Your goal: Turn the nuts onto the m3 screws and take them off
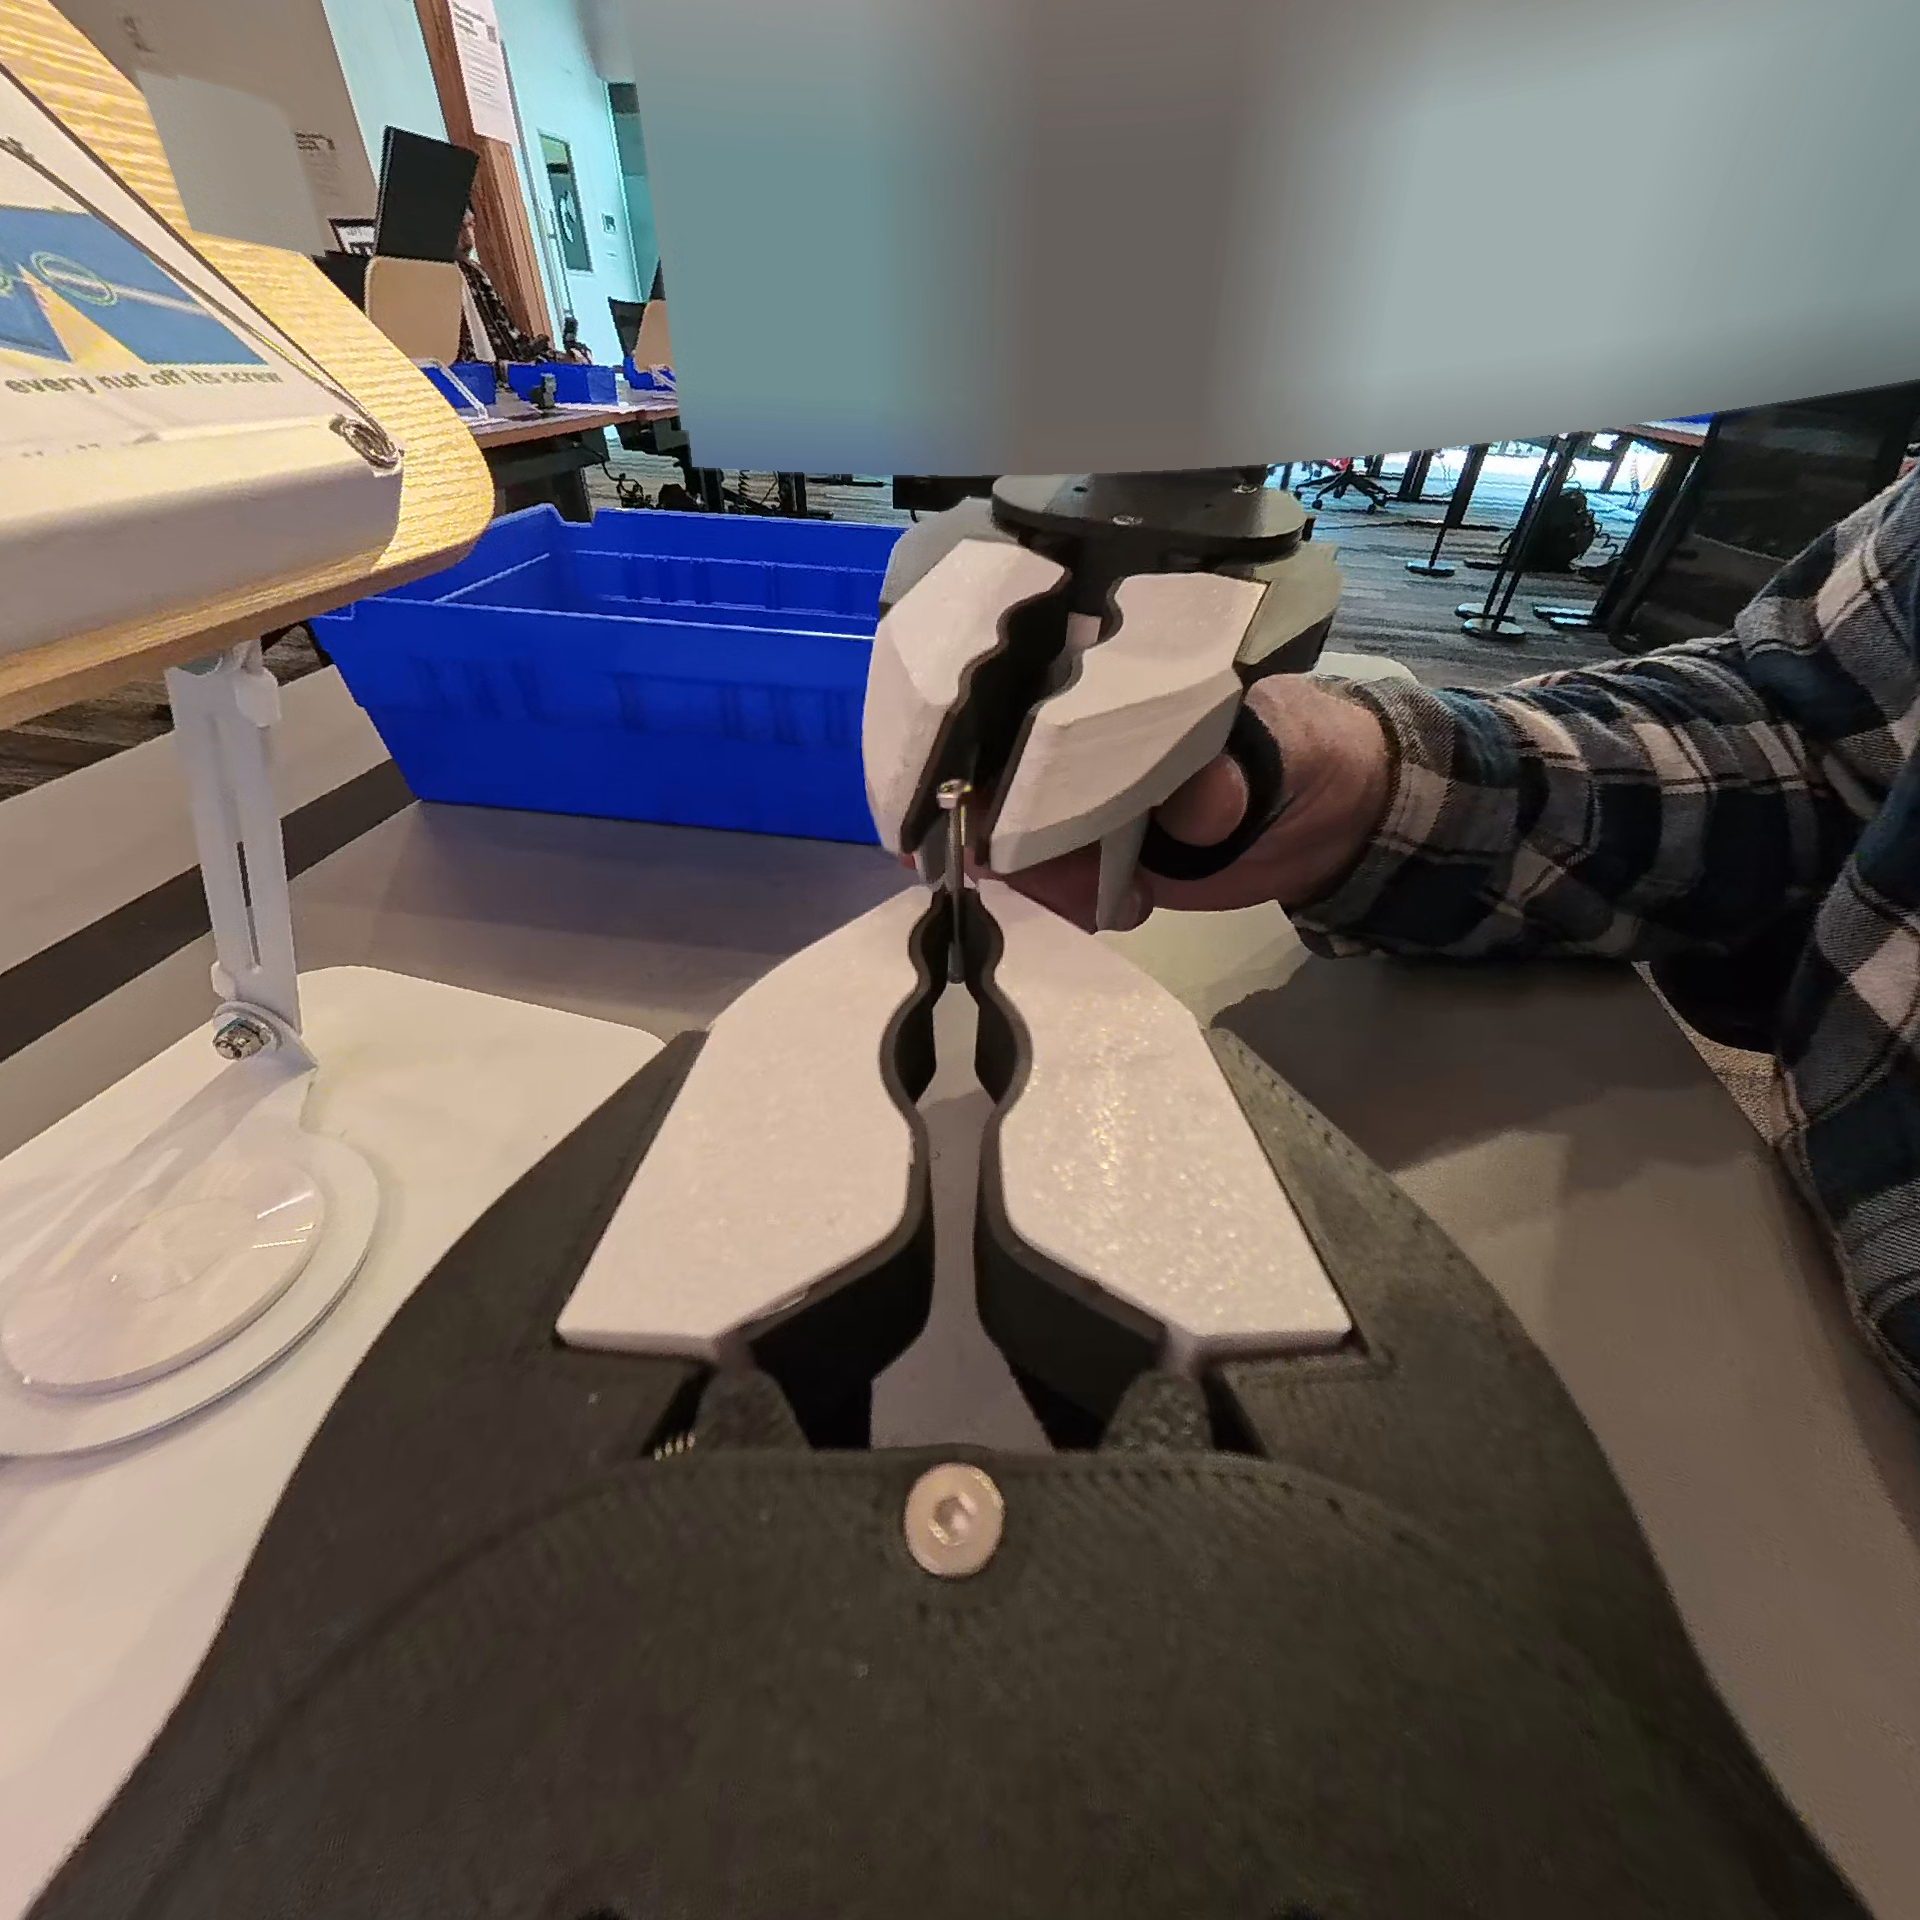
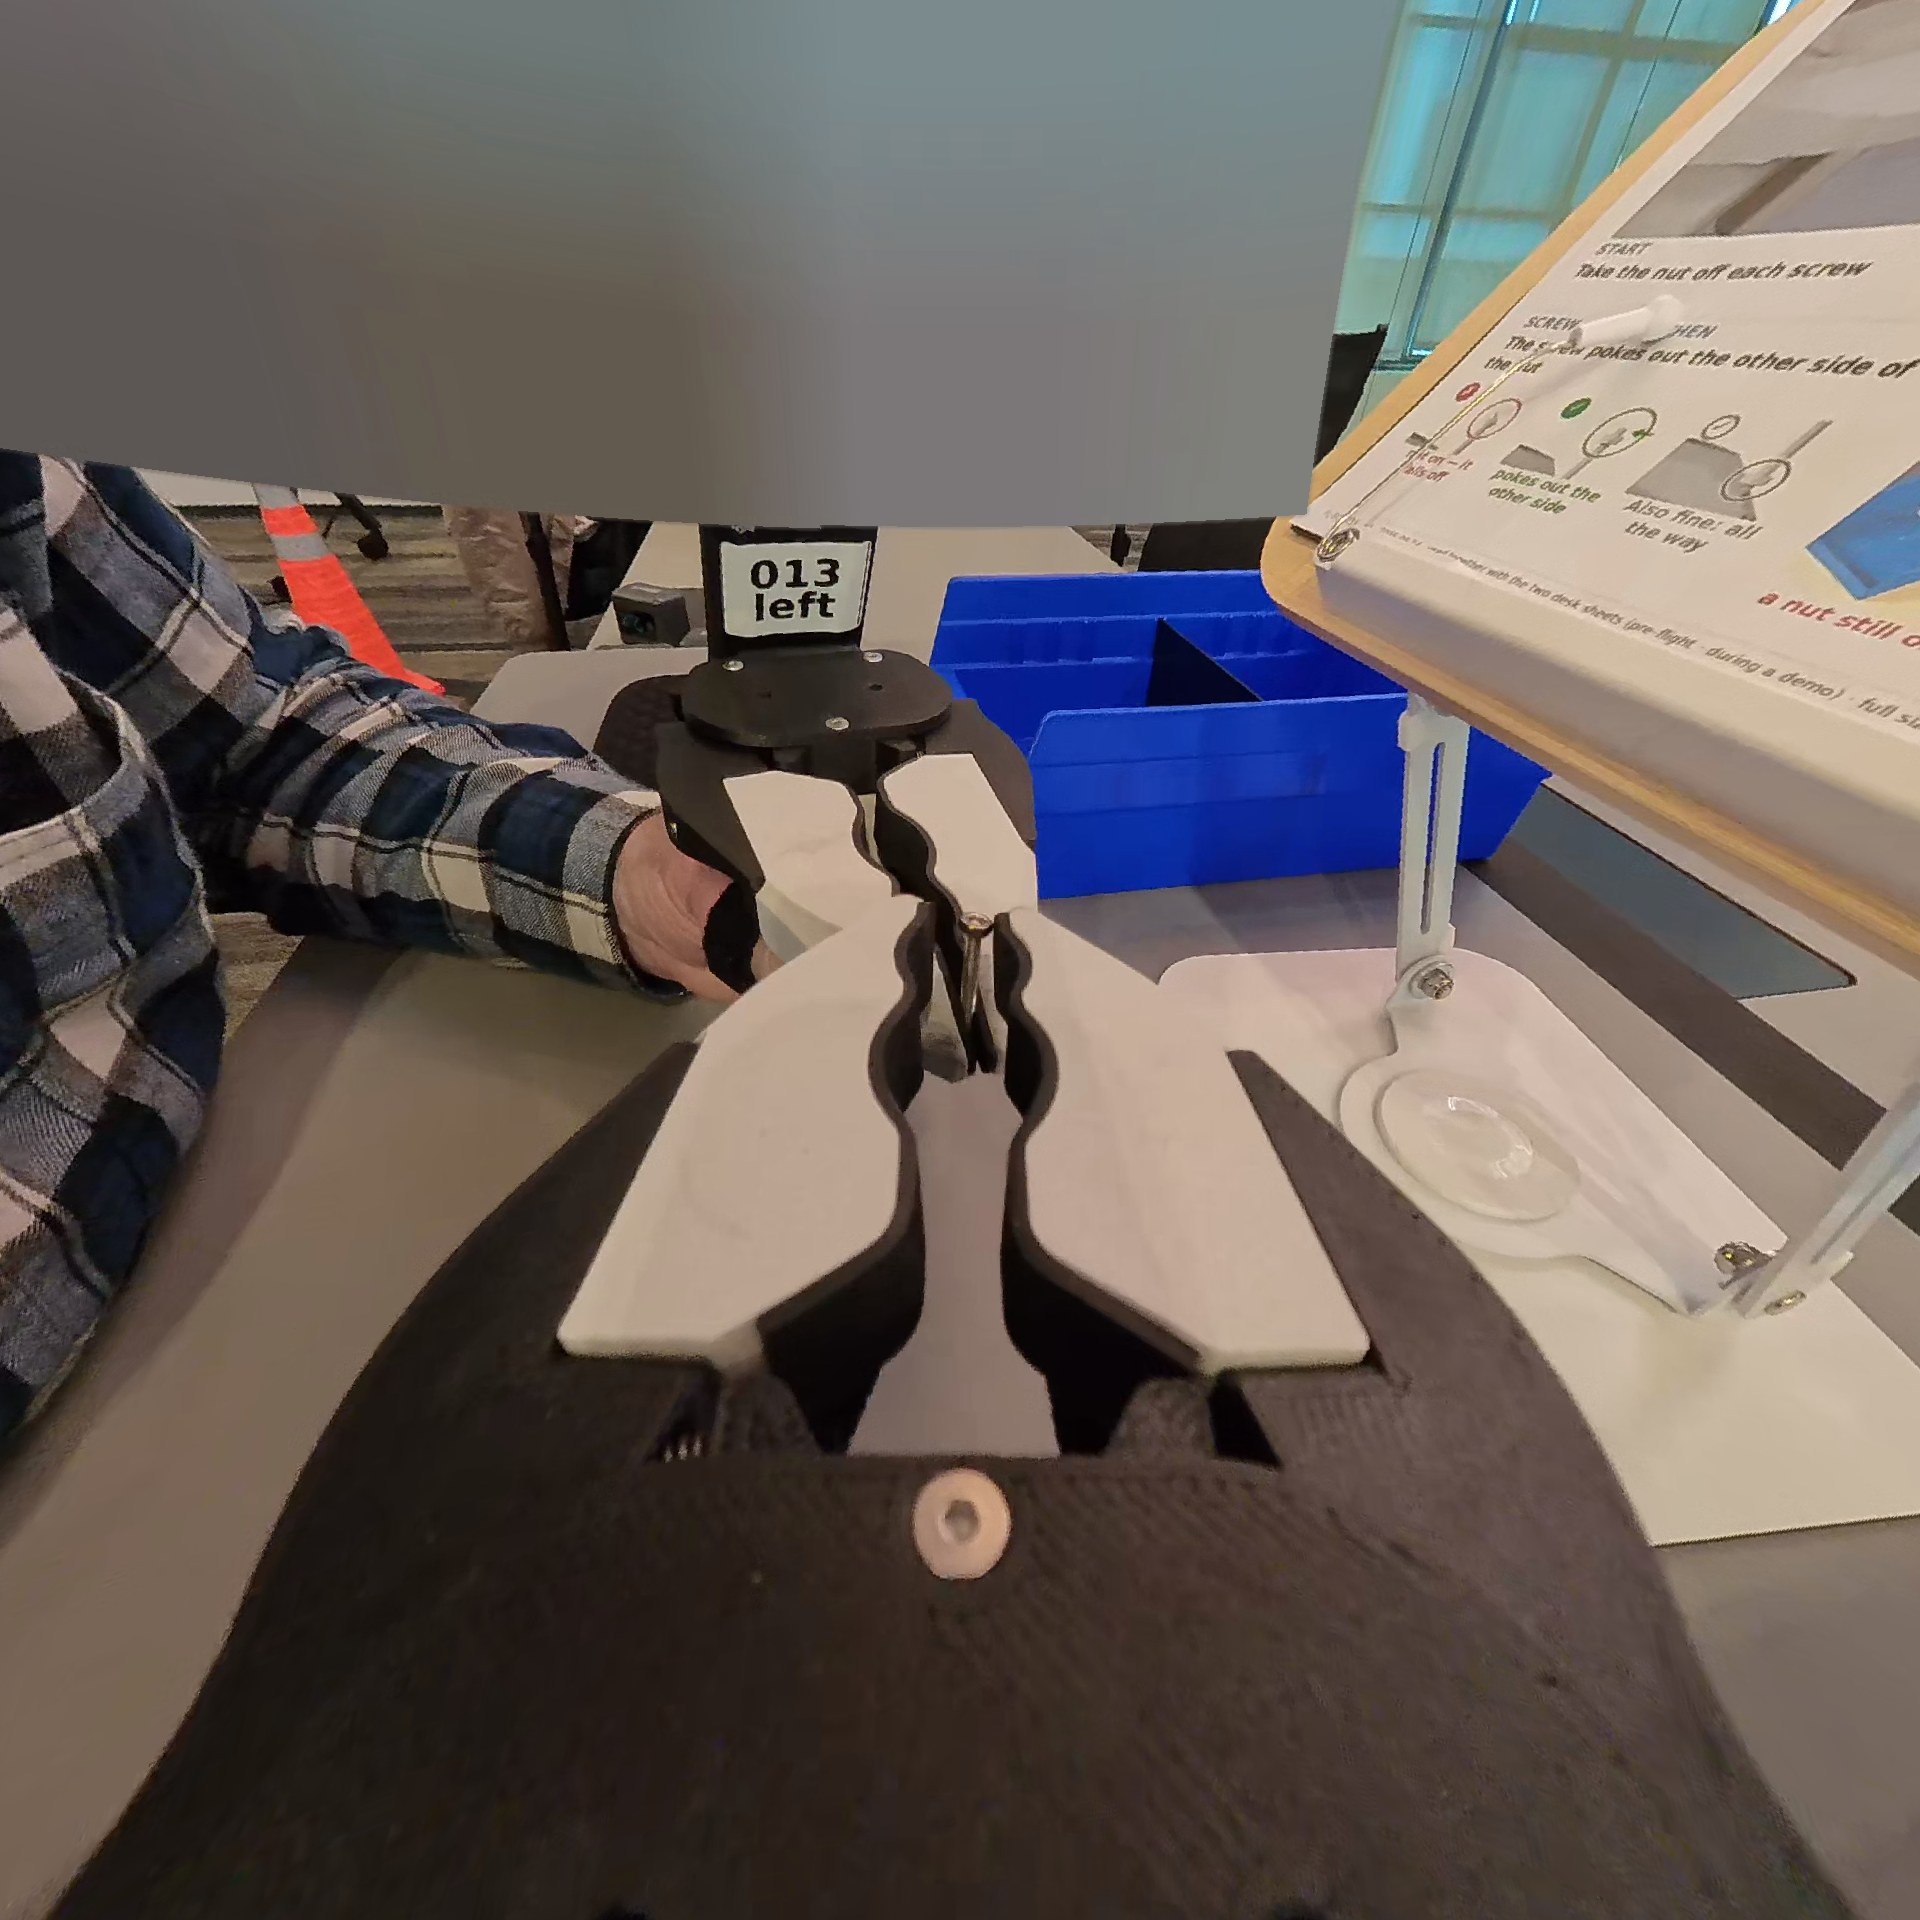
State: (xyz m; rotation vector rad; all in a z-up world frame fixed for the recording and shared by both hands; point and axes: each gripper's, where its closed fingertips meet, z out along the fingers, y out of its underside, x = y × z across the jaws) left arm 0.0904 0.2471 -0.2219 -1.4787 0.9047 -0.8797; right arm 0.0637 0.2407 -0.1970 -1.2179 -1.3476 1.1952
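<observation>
Screw (image 1: pixel 952 883) standing upright above the middle of the grey table (image 1: pixel 582 914), silver, round head on top. Pinched low on its thin stem by the left gripper (image 1: pixel 951 940), white fingers (image 1: pixel 810 1122) closed tight together with the black pads pressing on the stem from both sides. Held up off the table, not lying on it.

Reaching in from the other side, right gripper (image 2: pixel 961 935), tips meeting the left tips nose to nose. Fingers (image 2: pixel 1132 1143) a little apart, screw head in between, a small strip of space showing beside the head, so not squeezing it.

Behind each gripper, a hand (image 1: pixel 1288 790) around the black handle and a blue and white checked sleeve (image 1: pixel 1621 790) resting along the near edge of the table.

Blue plastic bin (image 2: pixel 1247 800) at the far edge of the table, just behind the grippers, with a dark wall splitting it into boxes. Inside too hard to see.

Beside the bin, toward the side edge, a white stand (image 2: pixel 1434 831) on a flat white base (image 2: pixel 1299 1018), holding up a tilted wooden board (image 1: pixel 416 436) with a printed sheet (image 2: pixel 1662 416) on it. Clear round cup (image 2: pixel 1475 1153) on the base.
</observation>
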